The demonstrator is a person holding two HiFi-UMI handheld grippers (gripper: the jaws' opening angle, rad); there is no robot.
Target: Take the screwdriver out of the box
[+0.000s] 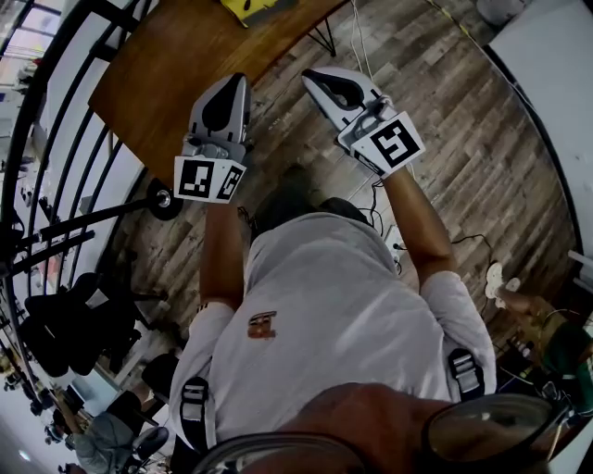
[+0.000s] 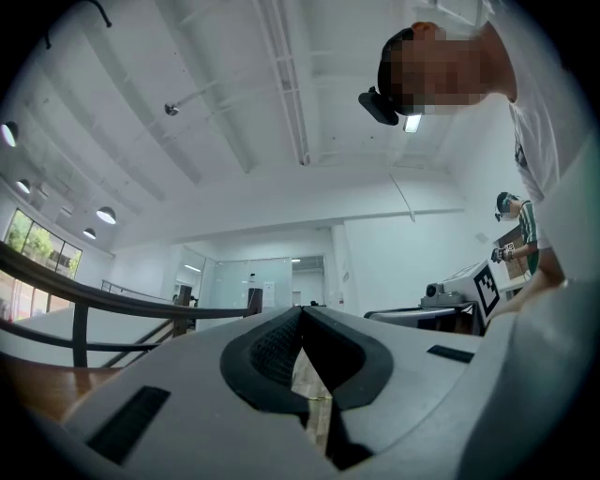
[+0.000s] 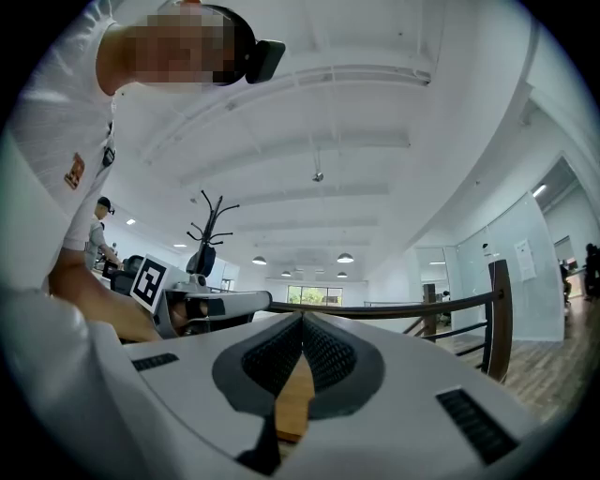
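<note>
Brown wooden table (image 1: 176, 65) stands ahead of the person on a grey plank floor (image 1: 445, 111), beside a black railing (image 1: 56, 139). A yellow object (image 1: 246, 7) lies on the table at the head view's top edge. Whether it is the box cannot be told, and the screwdriver cannot be made out. The left gripper (image 1: 232, 81) and the right gripper (image 1: 310, 76) are held out side by side, near each other but apart, and point toward the table. Each gripper view shows its jaws pressed together at the tips with nothing between them.
</note>
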